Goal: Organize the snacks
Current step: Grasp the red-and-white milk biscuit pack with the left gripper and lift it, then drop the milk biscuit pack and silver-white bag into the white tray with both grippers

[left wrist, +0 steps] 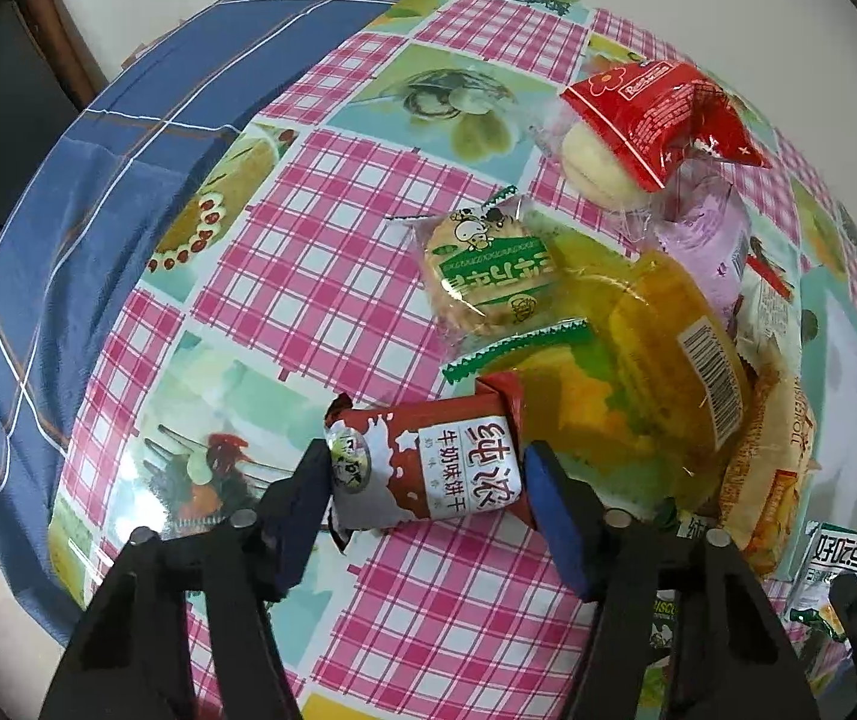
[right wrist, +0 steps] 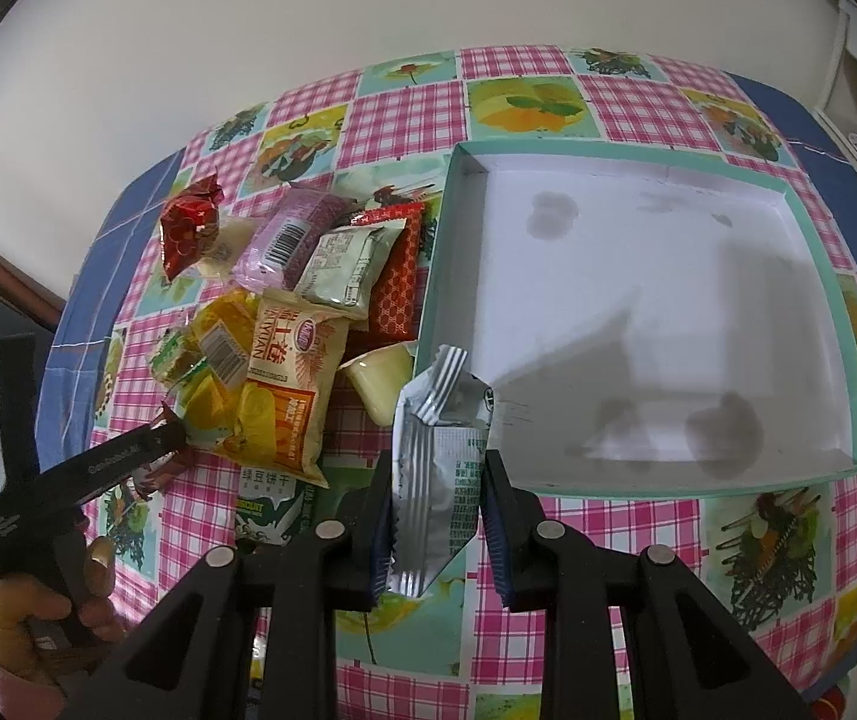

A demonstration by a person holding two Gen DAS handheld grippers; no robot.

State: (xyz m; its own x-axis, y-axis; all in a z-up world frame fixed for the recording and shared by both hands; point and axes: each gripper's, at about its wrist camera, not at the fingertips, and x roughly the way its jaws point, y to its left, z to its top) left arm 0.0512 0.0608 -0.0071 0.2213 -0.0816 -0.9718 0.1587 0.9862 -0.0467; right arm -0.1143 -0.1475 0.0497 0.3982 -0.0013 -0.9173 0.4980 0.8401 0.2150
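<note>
My left gripper (left wrist: 428, 474) is shut on a red and white milk biscuit packet (left wrist: 428, 468), held just over the checked tablecloth at the near edge of the snack pile (left wrist: 656, 324). The same gripper (right wrist: 173, 429) shows in the right wrist view at the pile's left edge. My right gripper (right wrist: 437, 474) is shut on a silver foil snack packet (right wrist: 440, 468), held upright just outside the near left corner of the open white box with a teal rim (right wrist: 812, 276), which holds no snacks.
The pile (right wrist: 284, 312) lies left of the box: a red wrapped bun (left wrist: 650, 120), a green biscuit pack (left wrist: 482, 270), a yellow cake pack (left wrist: 668, 348), a purple pack (right wrist: 290, 234), a jelly cup (right wrist: 380, 381). The table edge and blue cloth (left wrist: 98, 192) lie left.
</note>
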